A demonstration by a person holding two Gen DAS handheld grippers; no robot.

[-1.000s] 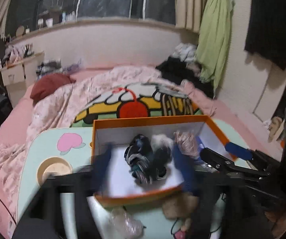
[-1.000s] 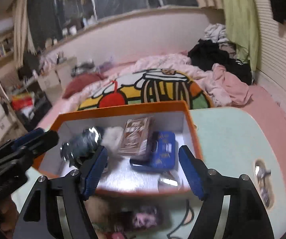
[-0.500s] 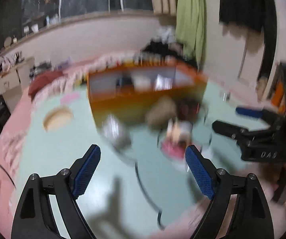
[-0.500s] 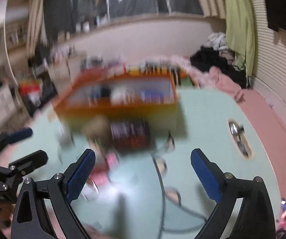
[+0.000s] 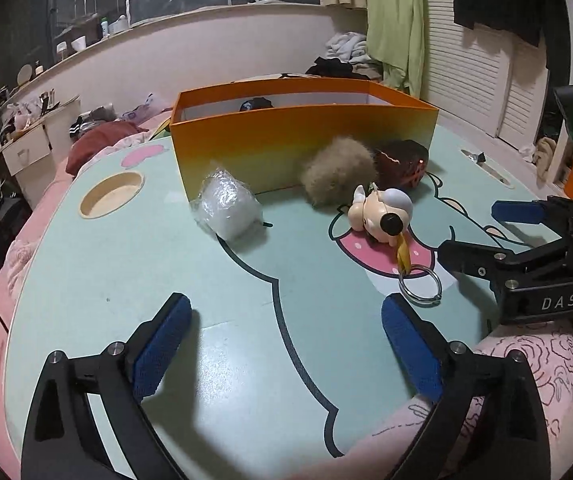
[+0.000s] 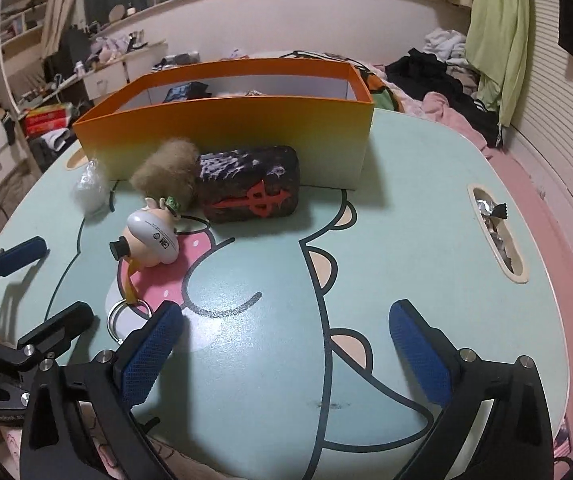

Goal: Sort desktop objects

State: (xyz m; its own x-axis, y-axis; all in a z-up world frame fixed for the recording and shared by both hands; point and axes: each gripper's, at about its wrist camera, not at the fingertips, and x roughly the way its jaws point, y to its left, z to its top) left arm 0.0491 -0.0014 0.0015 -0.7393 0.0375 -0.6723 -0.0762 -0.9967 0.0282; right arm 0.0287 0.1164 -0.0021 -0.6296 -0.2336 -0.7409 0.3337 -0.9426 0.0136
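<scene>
An orange box (image 5: 302, 140) stands at the far side of the mint table (image 5: 206, 320); it also shows in the right wrist view (image 6: 226, 136). In front of it lie a clear plastic bag (image 5: 228, 208), a tan fluffy ball (image 5: 336, 174), a dark block with a red mark (image 6: 250, 196) and a pig figure keychain (image 5: 382, 216) with a metal ring (image 5: 420, 288). My left gripper (image 5: 286, 344) is open and empty near the table's front edge. My right gripper (image 6: 286, 352) is open and empty, to the right of the left one.
The table has a round cup recess (image 5: 111, 198) at the left and a slot holding foil wrappers (image 6: 494, 232) at the right. A bed with pink bedding and clothes (image 6: 438, 76) lies behind the table. The box holds several small items (image 6: 186, 92).
Both grippers have pulled back and down from above the box to the table's near edge. Both remain open and empty.
</scene>
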